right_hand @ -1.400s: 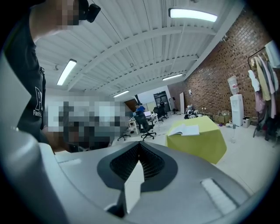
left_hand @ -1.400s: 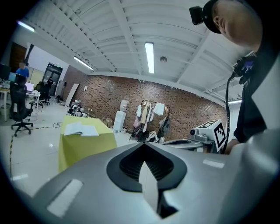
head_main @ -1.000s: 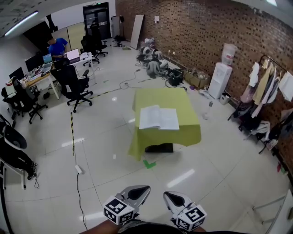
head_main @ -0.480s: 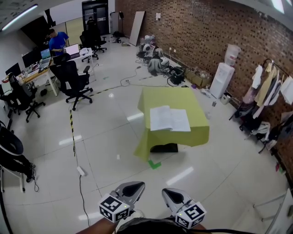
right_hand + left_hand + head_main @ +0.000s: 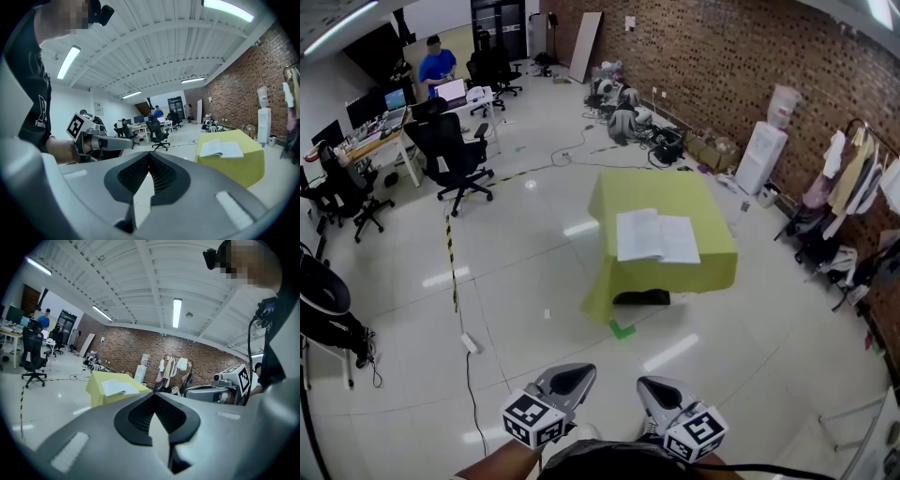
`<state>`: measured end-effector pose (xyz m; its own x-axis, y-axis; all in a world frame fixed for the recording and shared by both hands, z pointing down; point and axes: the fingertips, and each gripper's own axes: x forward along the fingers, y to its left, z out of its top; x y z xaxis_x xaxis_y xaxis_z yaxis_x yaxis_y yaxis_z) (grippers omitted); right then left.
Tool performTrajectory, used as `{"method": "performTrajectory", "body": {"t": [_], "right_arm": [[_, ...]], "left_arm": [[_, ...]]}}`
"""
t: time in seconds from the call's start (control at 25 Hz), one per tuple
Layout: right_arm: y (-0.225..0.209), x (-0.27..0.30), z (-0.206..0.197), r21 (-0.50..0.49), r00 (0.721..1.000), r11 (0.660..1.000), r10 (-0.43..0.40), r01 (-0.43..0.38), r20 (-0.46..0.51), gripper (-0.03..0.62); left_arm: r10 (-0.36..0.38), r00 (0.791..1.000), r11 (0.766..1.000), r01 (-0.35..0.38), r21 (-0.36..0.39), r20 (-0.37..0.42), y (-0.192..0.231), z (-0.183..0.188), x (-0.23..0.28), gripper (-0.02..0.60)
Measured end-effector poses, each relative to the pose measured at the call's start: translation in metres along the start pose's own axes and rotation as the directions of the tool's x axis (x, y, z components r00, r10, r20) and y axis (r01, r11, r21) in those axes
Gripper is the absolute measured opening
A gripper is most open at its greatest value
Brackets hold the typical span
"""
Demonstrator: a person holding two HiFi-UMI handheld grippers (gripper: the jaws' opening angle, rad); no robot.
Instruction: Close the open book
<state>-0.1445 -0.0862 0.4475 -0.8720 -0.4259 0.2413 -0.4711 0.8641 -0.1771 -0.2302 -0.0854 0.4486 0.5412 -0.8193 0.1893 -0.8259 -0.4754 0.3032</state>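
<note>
Across the shiny pale floor, what stands ahead of the person? asks the first speaker.

A table draped in a yellow-green cloth, answers the second. An open book lies flat on it, pages up, toward the near edge and well apart from both tools.

And the tools?

They sit low in the head view, side by side, each with a marker cube. The left tool has its jaws closed together with nothing between them; its own view shows the pads meeting at the tips. The right tool is the same, jaws together and empty. Both point roughly toward the table.

What else is around?

A brick wall runs behind the table, with a white water dispenser and a clothes rack against it. To the left are black office chairs and desks, with a person in a blue top beside them.
</note>
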Motion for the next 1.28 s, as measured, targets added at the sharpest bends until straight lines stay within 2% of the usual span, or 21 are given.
{"method": "performTrajectory", "body": {"t": [0.2, 0.52, 0.88, 1.08, 1.28], "right_arm": [[-0.011, -0.006, 0.005, 0.007, 1.000, 1.000, 0.018, -0.018, 0.014, 0.008], [-0.039, -0.011, 0.022, -0.060, 0.990, 0.989, 0.136, -0.134, 0.038, 0.008], [-0.137, -0.054, 0.032, -0.047, 0.985, 0.985, 0.167, -0.164, 0.054, 0.008], [-0.195, -0.089, 0.029, -0.023, 0.990, 0.991, 0.133, -0.132, 0.055, 0.008], [-0.248, -0.125, 0.016, 0.024, 0.995, 0.996, 0.088, -0.090, 0.054, 0.008]], "left_arm": [[0.007, 1.000, 1.000, -0.007, 0.004, 0.004, -0.011, 0.005, 0.012, 0.008], [0.088, 0.996, 0.996, -0.089, 0.024, 0.027, -0.023, 0.015, 0.047, 0.006], [0.061, 0.998, 0.997, -0.061, 0.053, 0.003, -0.080, 0.025, 0.158, 0.008], [0.041, 0.999, 0.998, -0.040, 0.057, -0.023, -0.107, 0.025, 0.219, 0.008], [-0.008, 0.999, 0.998, 0.012, 0.070, -0.049, -0.141, 0.024, 0.280, 0.006]]}}
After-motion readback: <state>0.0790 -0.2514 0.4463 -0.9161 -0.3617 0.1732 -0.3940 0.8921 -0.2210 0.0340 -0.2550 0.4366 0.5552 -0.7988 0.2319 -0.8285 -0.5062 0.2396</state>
